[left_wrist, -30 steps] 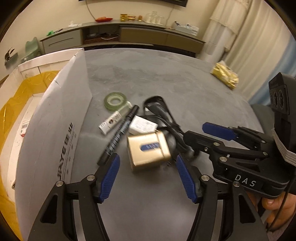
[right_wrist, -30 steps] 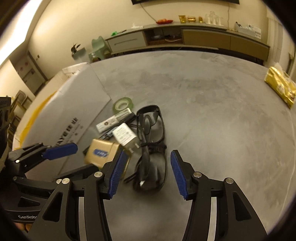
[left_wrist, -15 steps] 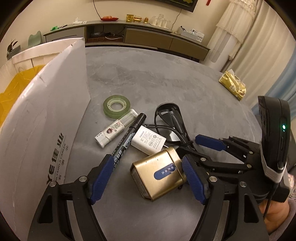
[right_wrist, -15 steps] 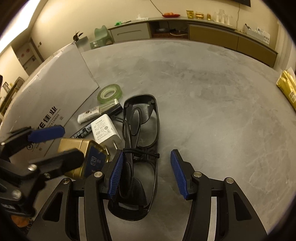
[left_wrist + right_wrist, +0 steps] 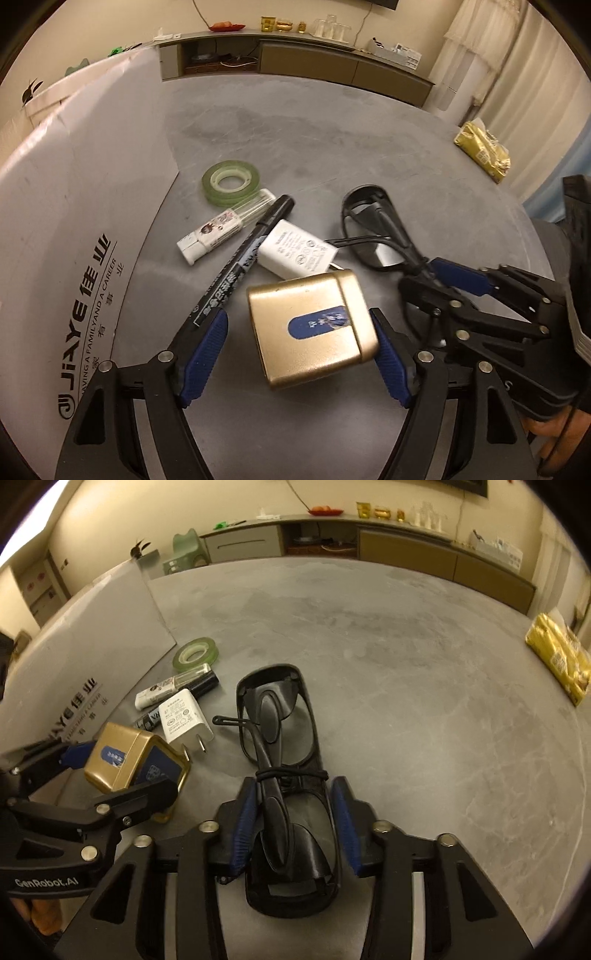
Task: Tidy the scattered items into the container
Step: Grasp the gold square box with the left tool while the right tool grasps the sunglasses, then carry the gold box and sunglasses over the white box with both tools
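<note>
The left claw point(image 5: 299, 358) stands apart around a gold tin point(image 5: 312, 328) with a blue label; its right pad looks to be touching the tin's side, while a gap shows at the left pad. The right claw point(image 5: 295, 830) stands apart astride the near end of folded black glasses point(image 5: 284, 775) bound with a thin band; whether its pads touch the frame cannot be told. Just beyond the tin lie a white charger plug point(image 5: 295, 254), a black marker point(image 5: 240, 264) beside it, then a small white tube point(image 5: 221, 229) and a green tape roll point(image 5: 231, 181). The white cardboard box flap point(image 5: 74, 221) runs along the left edge of the grey bench point(image 5: 406, 664). A gold foil packet point(image 5: 557, 657) sits near the bench's far right edge.
</note>
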Available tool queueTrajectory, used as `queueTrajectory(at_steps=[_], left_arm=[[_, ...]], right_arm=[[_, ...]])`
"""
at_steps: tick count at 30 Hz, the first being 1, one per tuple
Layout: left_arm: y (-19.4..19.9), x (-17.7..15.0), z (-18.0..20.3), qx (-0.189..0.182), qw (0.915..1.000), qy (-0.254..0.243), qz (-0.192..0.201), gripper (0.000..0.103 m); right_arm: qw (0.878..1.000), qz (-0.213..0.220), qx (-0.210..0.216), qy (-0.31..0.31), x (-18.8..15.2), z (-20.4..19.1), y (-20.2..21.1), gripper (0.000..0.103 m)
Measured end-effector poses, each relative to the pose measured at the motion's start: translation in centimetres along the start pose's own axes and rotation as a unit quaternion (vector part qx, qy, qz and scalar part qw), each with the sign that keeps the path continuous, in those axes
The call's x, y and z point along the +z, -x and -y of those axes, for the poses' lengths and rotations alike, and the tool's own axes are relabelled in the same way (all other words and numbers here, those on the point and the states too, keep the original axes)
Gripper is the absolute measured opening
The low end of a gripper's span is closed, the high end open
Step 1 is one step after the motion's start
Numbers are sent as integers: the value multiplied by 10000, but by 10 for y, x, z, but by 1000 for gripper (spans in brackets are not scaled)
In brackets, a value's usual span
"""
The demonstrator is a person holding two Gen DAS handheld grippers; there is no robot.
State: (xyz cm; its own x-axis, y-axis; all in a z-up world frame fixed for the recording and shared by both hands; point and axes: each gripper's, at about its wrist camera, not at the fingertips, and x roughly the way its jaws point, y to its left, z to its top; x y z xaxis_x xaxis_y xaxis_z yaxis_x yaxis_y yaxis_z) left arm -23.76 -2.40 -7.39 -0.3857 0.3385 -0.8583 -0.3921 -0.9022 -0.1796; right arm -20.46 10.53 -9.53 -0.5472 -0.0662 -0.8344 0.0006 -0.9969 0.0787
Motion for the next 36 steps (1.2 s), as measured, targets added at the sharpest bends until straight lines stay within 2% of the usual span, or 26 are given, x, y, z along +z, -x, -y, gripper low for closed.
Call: queueTrajectory(at_steps=[2,3,6,11,16,29,36], left_arm=[[-3,-1,-3,-133,9999,-19,-14,62],[-2,-1,-3,-81,9999,-108,26,55],[0,-3,0,-142,9996,-235,71,53],[12,-9,11,-116,9983,-526,238,52],[27,-14,13,-182,9979,-549,296,52],[63,-34,2,-143,9985,-380,378,52],[82,-47,1,-112,9983,-384,433,52]], right_arm=[[9996,48,-156,244,-1,-6,-2,51],[9994,55,-203,289,-2,-8,-2,46],[10000,34,37,24,-1,2,1,38],[9991,8,247,-336,-6,12,8,38],[9947,5,630,-818,-12,15,15,37],[9890,169,787,-1242,-30,13,33,37],[9897,135,859,-1136,-42,-3,39,37]])
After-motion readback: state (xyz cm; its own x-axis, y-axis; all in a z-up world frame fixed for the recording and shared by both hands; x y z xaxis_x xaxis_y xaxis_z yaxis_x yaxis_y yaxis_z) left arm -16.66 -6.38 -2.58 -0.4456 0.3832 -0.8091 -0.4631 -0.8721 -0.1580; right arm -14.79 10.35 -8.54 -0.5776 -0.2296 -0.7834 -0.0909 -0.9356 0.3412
